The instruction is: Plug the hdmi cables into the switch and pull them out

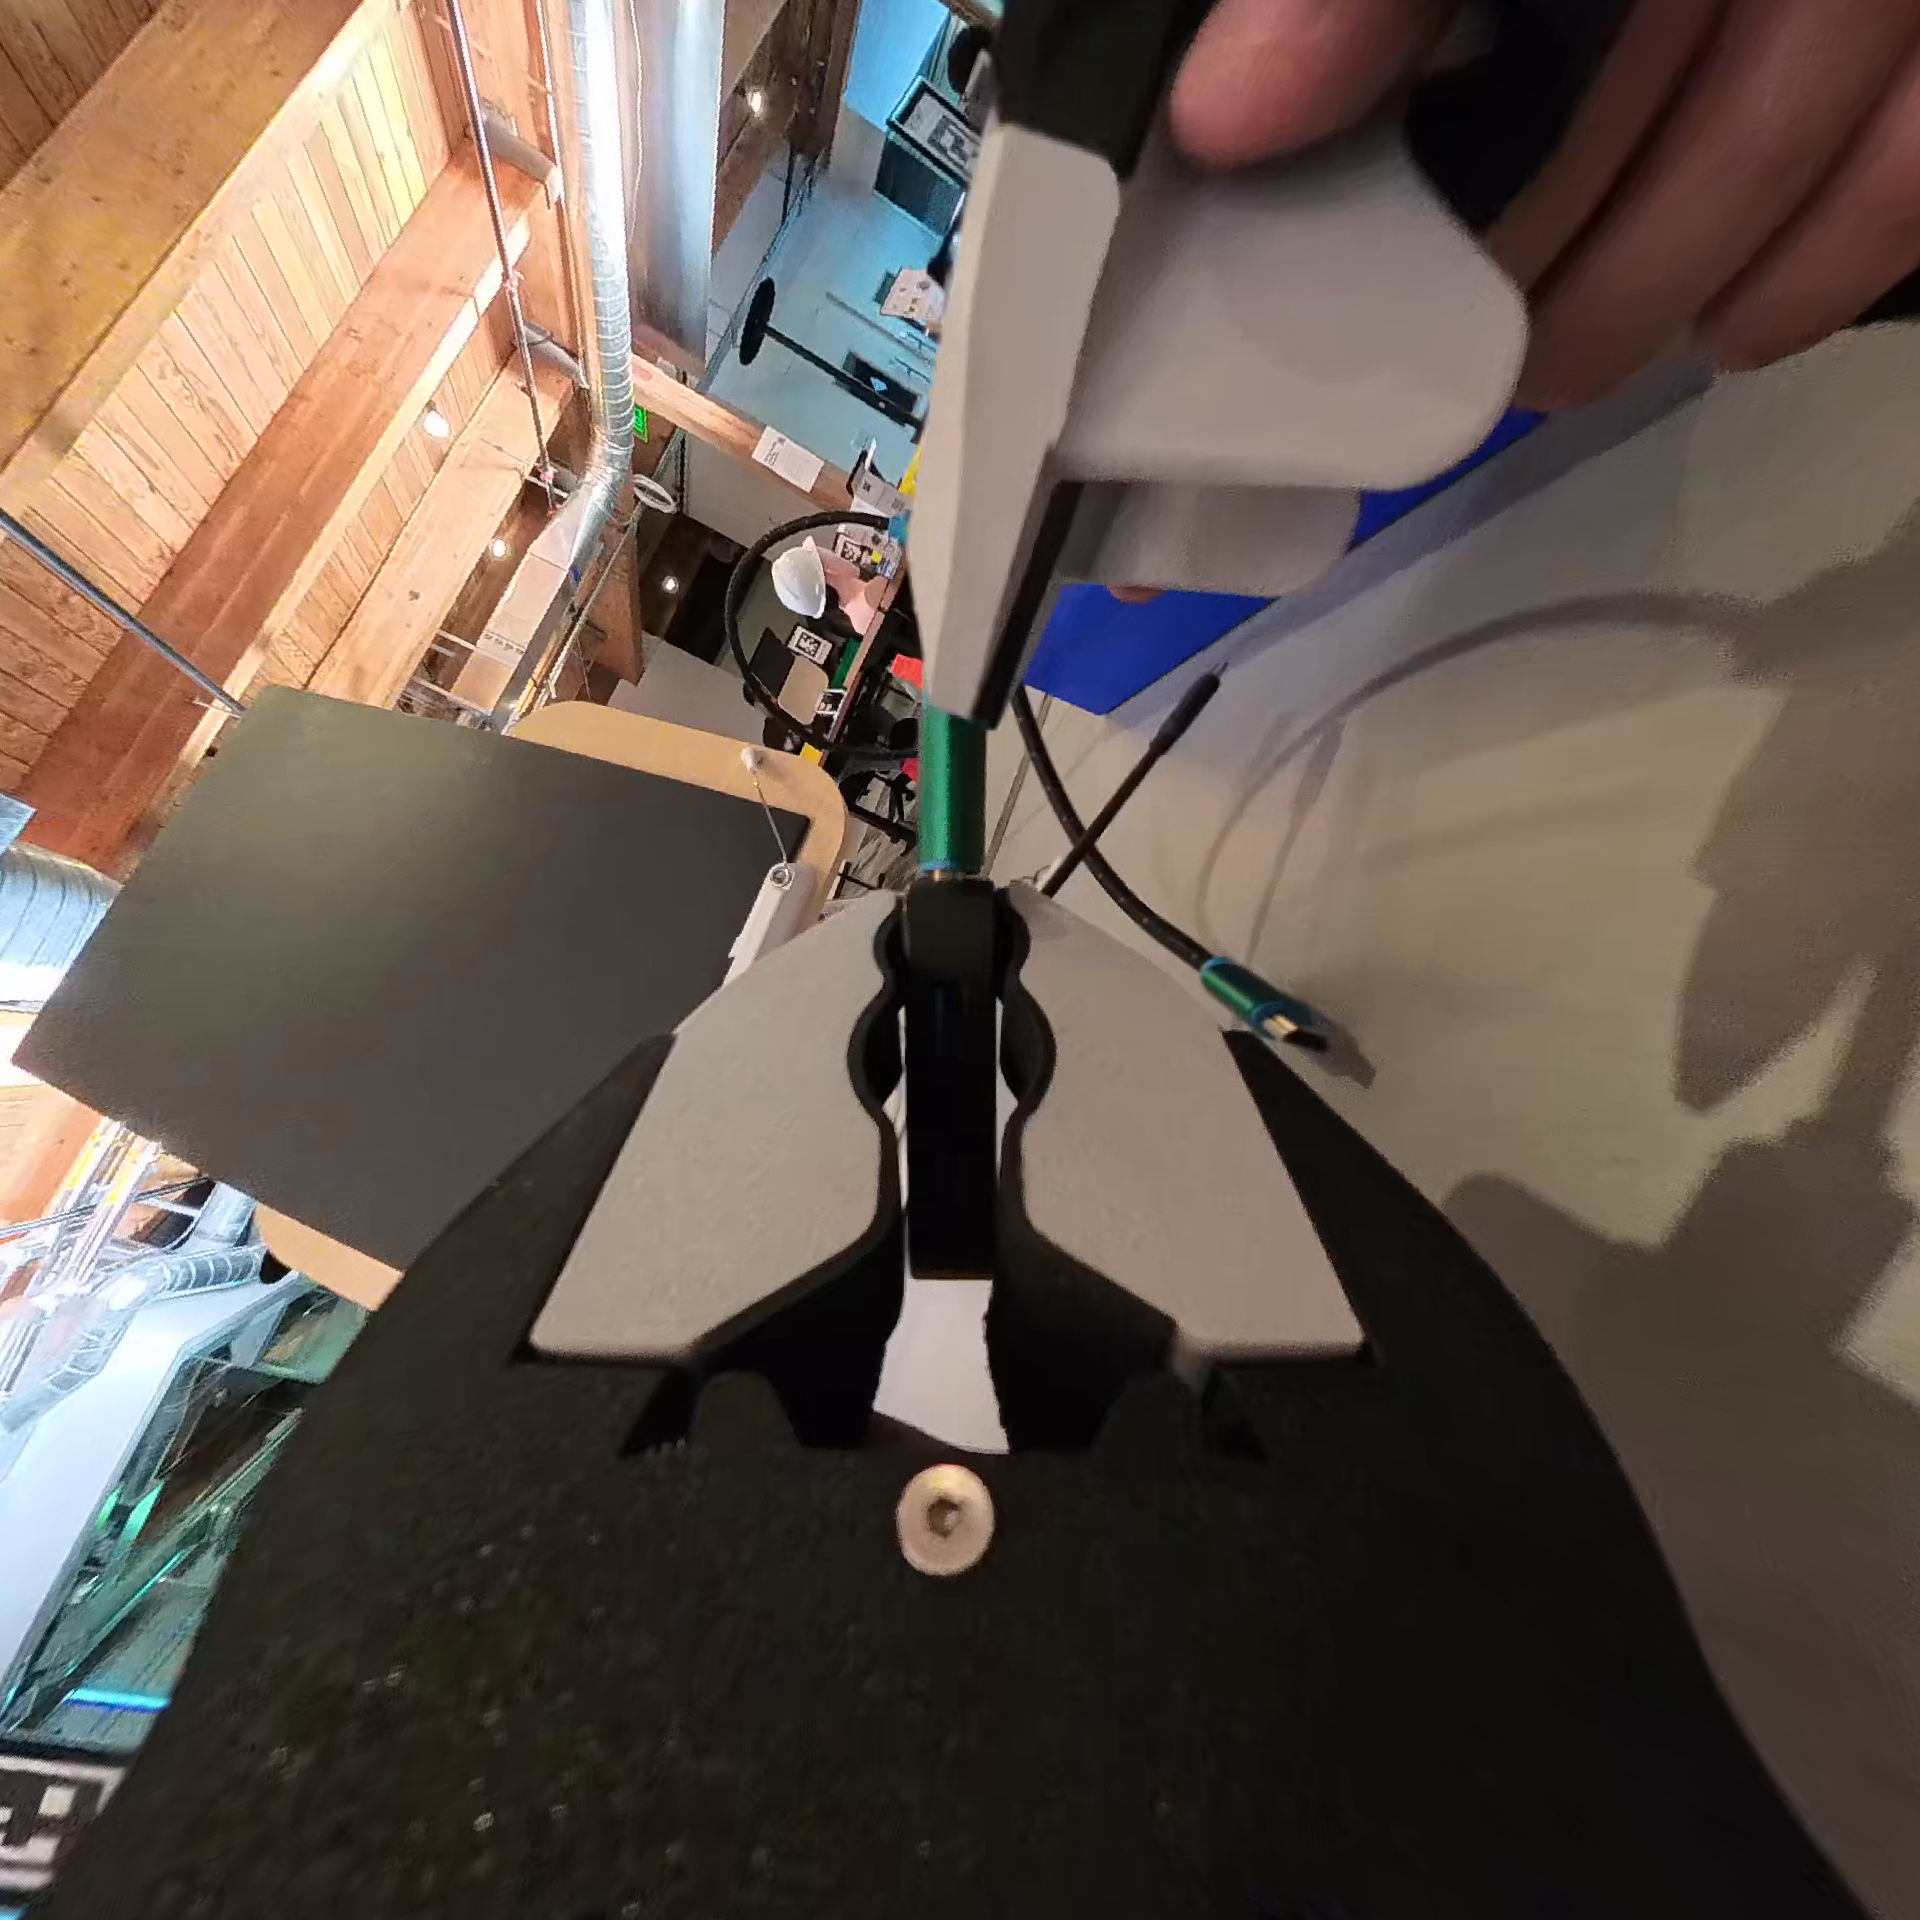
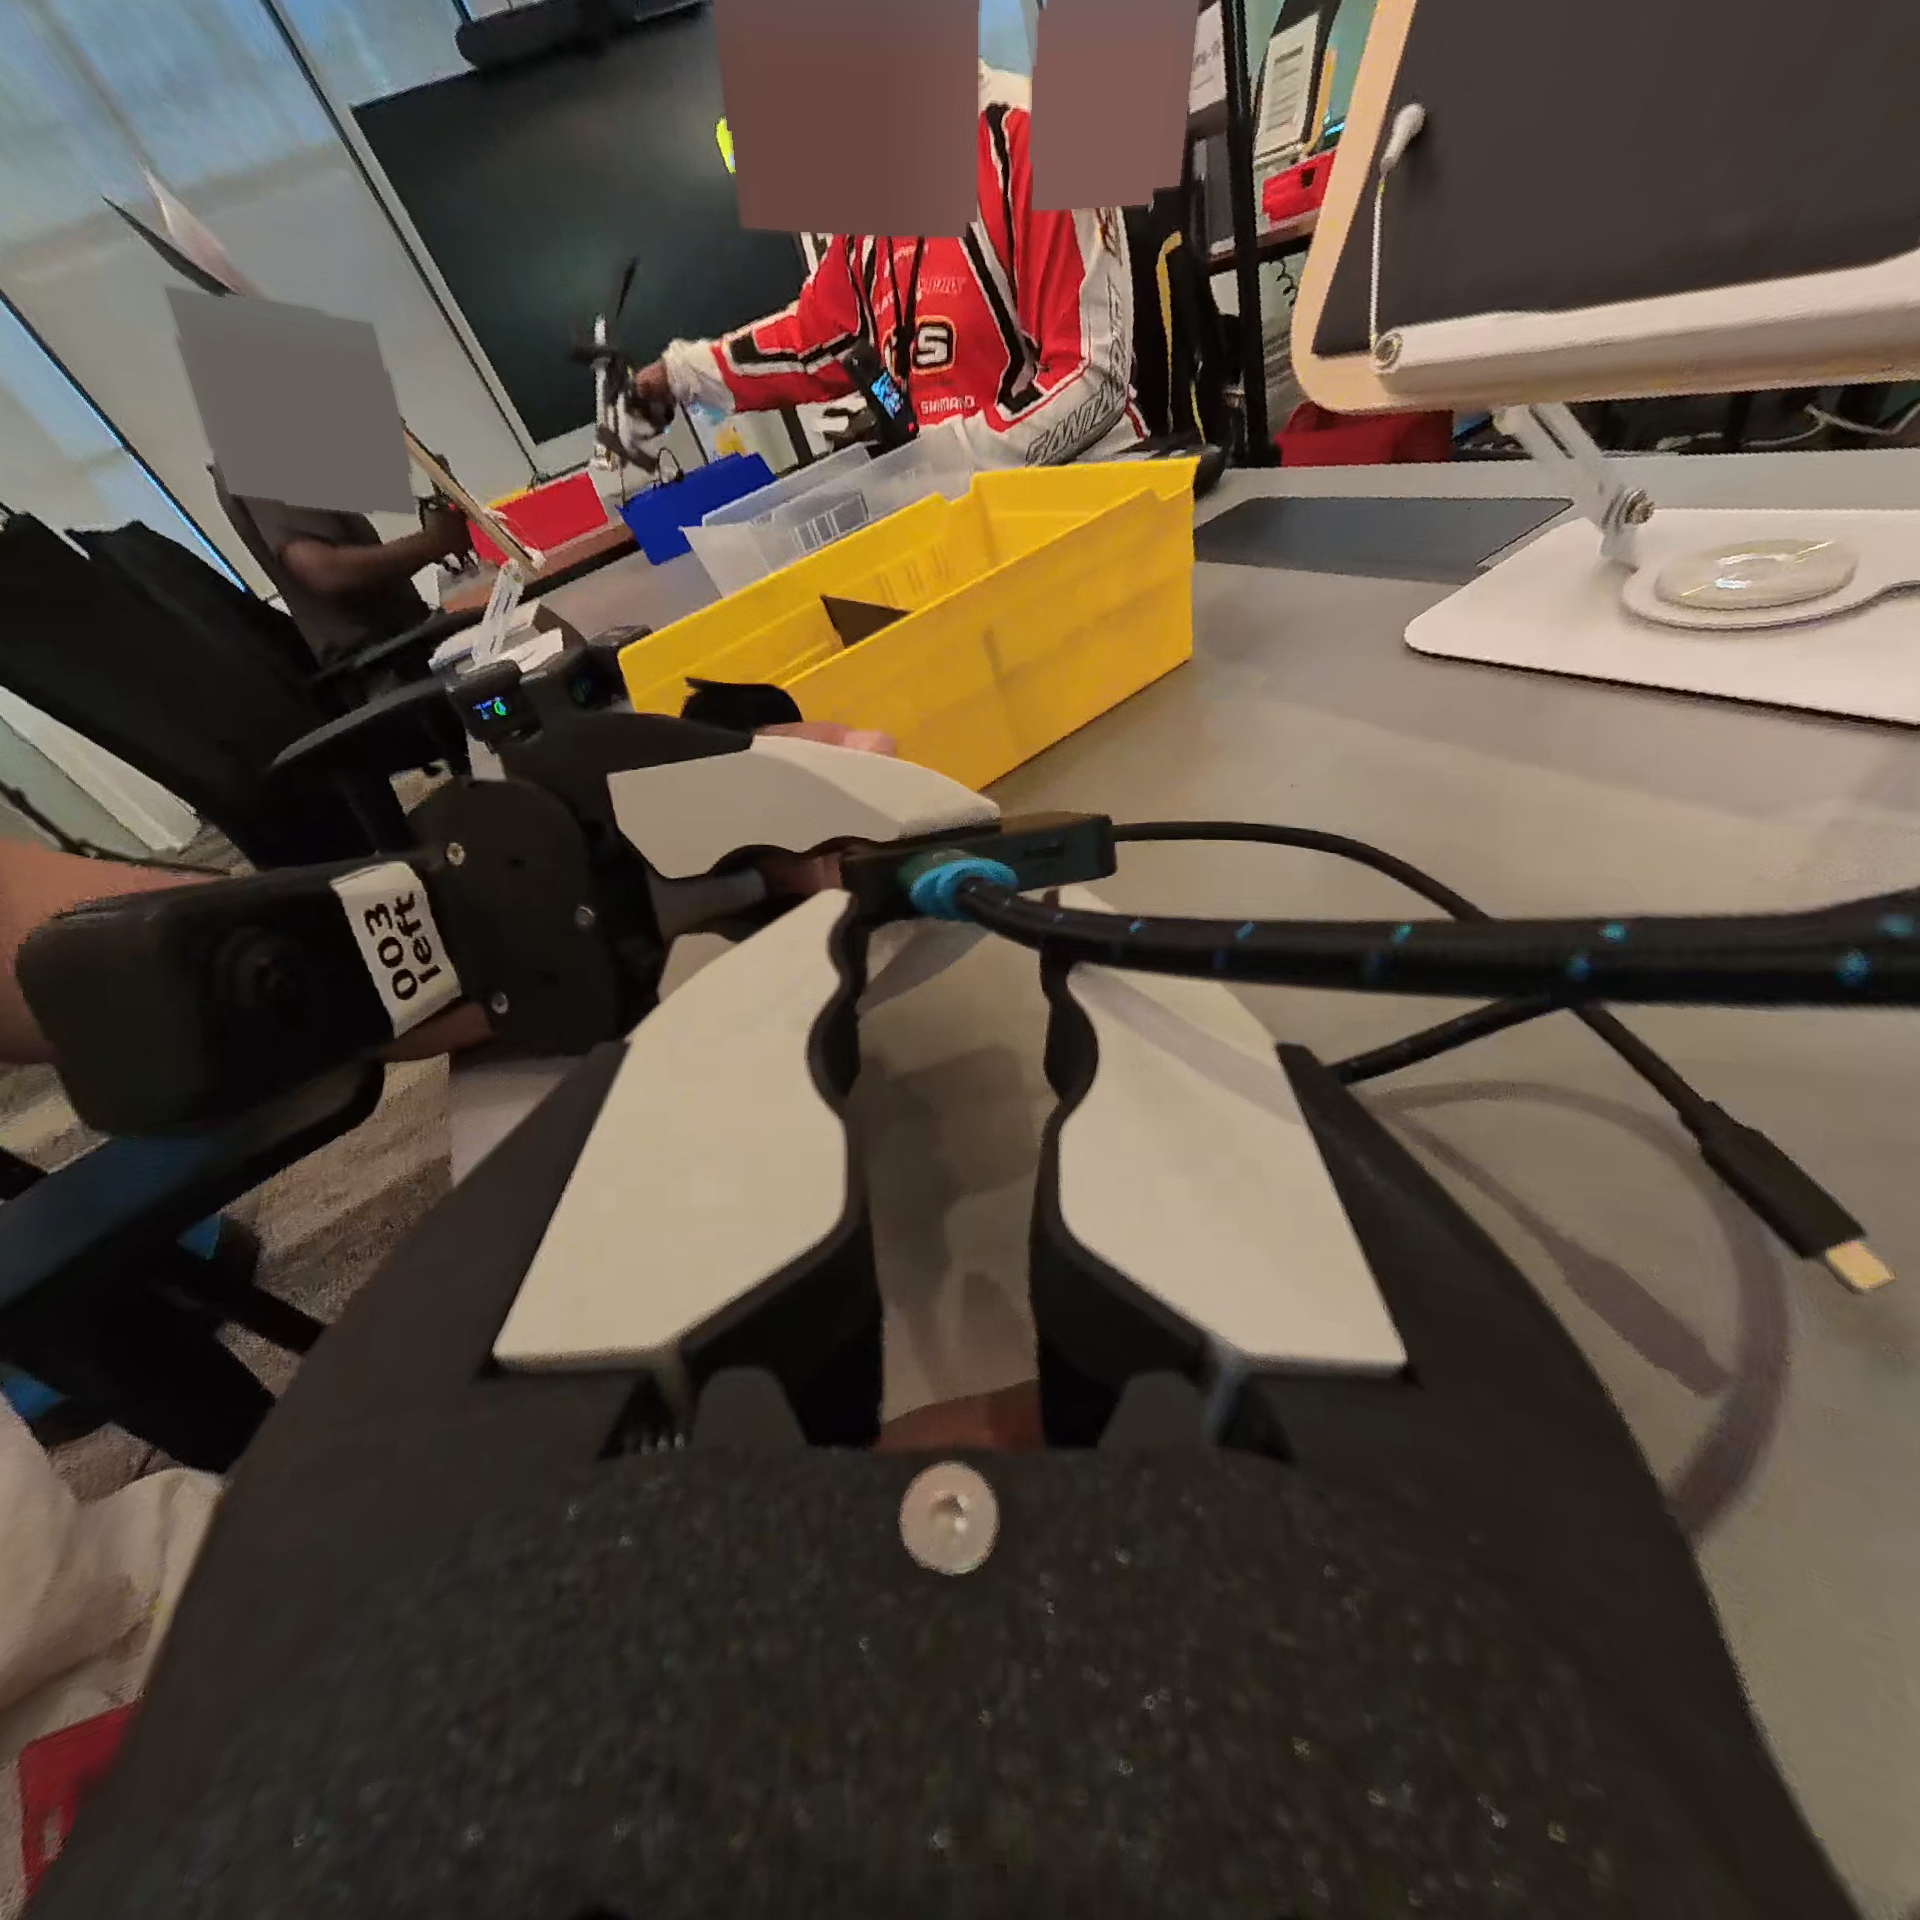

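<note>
My left gripper point(image 1: 951, 904) is shut on the thin black switch point(image 1: 948, 1091), seen edge-on between its jaws. A green HDMI plug point(image 1: 943, 800) sits in the switch's far end. In the right wrist view my right gripper point(image 2: 951, 935) is open, and its fingertips straddle that plug's teal collar point(image 2: 940, 883) without clearly touching it. The plug's braided black cable point(image 2: 1455, 951) runs off to the right. The left gripper point(image 2: 935, 847) comes in from the left and holds the switch point(image 2: 1049, 844) above the grey table point(image 2: 1403, 748). A loose plug with a gold tip point(image 2: 1813, 1221) lies at the right.
A yellow bin point(image 2: 987, 623) stands behind the switch. A dark screen on a white stand point(image 2: 1621, 613) is at the back right and also shows in the left wrist view point(image 1: 416, 935). Another loose green plug point(image 1: 1262, 1003) lies on the table. People sit at the far side. Both grippers' tips are close together, under 4 cm apart.
</note>
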Demonstrator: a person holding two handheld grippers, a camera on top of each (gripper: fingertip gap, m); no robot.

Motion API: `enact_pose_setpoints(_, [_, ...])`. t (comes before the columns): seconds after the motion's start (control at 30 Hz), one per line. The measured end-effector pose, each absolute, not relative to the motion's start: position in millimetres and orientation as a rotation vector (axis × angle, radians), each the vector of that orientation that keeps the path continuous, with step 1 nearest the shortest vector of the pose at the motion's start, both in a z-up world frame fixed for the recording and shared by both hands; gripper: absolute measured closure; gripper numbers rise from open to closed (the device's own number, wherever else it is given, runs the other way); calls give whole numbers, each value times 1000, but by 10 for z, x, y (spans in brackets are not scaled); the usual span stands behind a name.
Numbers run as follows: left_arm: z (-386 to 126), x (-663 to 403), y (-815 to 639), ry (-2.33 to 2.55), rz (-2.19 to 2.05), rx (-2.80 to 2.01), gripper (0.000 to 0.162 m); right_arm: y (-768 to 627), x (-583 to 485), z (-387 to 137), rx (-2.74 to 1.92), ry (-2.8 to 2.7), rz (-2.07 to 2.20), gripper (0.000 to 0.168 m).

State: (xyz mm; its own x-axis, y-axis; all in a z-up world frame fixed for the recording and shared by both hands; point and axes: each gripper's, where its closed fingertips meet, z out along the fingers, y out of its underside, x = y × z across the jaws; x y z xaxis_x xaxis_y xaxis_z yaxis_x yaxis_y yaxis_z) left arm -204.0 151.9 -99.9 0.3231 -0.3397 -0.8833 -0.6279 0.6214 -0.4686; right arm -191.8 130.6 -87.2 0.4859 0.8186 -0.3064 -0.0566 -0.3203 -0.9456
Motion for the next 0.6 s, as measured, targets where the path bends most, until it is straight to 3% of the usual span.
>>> enact_pose_setpoints(0.13, [-1005,-2030,1518,1270,218,-954,148,1315,-1921,-869,-1646,-654,1034,151])
enact_pose_setpoints(0.6, [-1002,-2057,1584,1256,186,-1031,148,1351,-1954,-861,-1642,-614,955,152])
